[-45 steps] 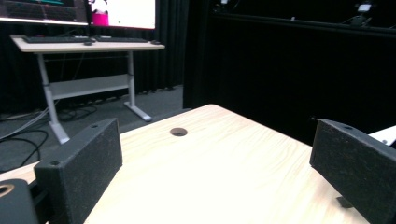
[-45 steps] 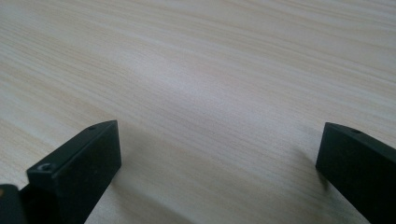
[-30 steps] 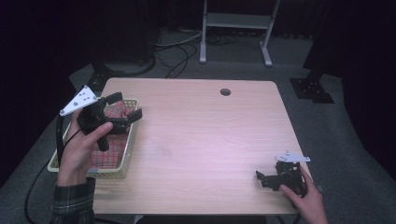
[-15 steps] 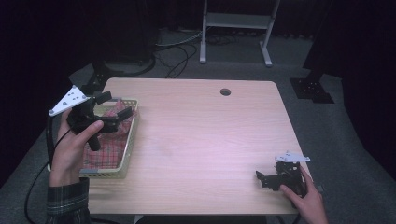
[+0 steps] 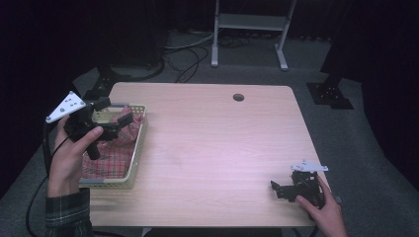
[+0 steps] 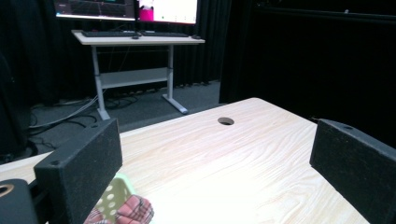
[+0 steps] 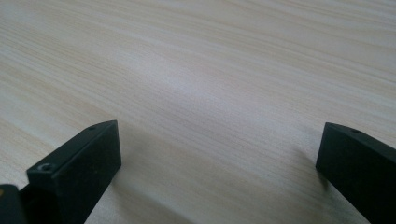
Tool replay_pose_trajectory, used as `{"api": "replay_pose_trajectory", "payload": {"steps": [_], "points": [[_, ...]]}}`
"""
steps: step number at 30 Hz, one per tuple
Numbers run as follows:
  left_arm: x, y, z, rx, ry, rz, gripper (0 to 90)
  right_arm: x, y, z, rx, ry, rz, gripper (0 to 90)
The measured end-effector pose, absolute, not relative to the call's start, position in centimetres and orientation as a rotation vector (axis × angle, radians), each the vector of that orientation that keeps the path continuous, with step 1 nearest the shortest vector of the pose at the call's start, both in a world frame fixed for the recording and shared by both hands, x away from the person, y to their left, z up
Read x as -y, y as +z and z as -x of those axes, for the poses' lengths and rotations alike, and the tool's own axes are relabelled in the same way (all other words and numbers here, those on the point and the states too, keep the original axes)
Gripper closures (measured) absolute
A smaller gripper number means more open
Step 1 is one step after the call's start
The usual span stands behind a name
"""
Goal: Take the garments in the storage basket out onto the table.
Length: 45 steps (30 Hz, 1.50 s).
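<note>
Basket [image 5: 137, 148], a pale yellow perforated one, sits along the table's [image 5: 217, 148] left edge, nearer the front-left corner than the far one. A red plaid cloth [image 5: 116, 143] lies inside it, bunched up toward the far end and spread flatter toward the near end; in the left gripper view a fold of the same cloth [image 6: 135, 210] shows beside a bit of the basket's holed wall [image 6: 114, 196], low between the jaws.

Over the far half of the basket hangs the left gripper [image 5: 111, 116], held in the person's left hand [image 5: 74, 153], which comes up from a plaid sleeve [image 5: 66, 215]. Its jaws stand wide apart with nothing between them, pointing out across the table toward the far right; whether a jaw tip brushes the cloth I cannot tell.

Near the front-right corner, the right gripper [image 5: 277, 190] rests low on the table in the person's right hand [image 5: 321, 212], jaws aimed left. Its own view looks along bare wood grain, with the jaws spread wide and holding nothing.

A round cable hole [image 5: 238, 97] sits in the table near the far edge, well apart from both grippers. Beyond the table stands a desk [image 6: 135, 39] on a grey frame.
</note>
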<state>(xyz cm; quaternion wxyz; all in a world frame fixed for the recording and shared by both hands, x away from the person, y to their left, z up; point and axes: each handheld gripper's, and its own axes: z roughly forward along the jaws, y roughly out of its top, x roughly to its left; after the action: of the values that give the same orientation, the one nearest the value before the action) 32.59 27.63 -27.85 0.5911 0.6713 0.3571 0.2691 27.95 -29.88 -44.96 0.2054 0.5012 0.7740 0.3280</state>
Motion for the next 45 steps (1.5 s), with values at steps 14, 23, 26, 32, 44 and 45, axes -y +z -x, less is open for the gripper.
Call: {"api": "replay_pose_trajectory", "payload": {"steps": [14, 23, 26, 32, 44, 45], "points": [[-29.3, -28.2, -32.5, -0.872, 0.651, -1.574, 1.8, 29.9, -45.0, -27.9, -2.157, 0.914, -1.398, 0.0], [-29.8, -28.5, -32.7, -0.9, 0.661, -1.588, 1.8, 29.9, -45.0, -27.9, -2.157, 0.914, -1.397, 0.0], [-30.0, -28.7, -32.7, -0.912, 0.664, -1.59, 1.8, 29.9, -45.0, -27.9, -2.157, 0.914, -1.397, 0.0], [-30.4, -29.0, -32.9, -0.941, 0.674, -1.596, 1.8, 29.9, -45.0, -27.9, -2.157, 0.914, -1.398, 0.0], [-31.2, -29.8, -33.3, -0.997, 0.681, -1.61, 1.8, 29.9, -45.0, -27.9, -2.157, 0.914, -1.397, 0.0], [-31.2, -29.9, -33.3, -1.003, 0.683, -1.613, 1.8, 29.9, -45.0, -27.9, -2.157, 0.914, -1.397, 0.0]]}}
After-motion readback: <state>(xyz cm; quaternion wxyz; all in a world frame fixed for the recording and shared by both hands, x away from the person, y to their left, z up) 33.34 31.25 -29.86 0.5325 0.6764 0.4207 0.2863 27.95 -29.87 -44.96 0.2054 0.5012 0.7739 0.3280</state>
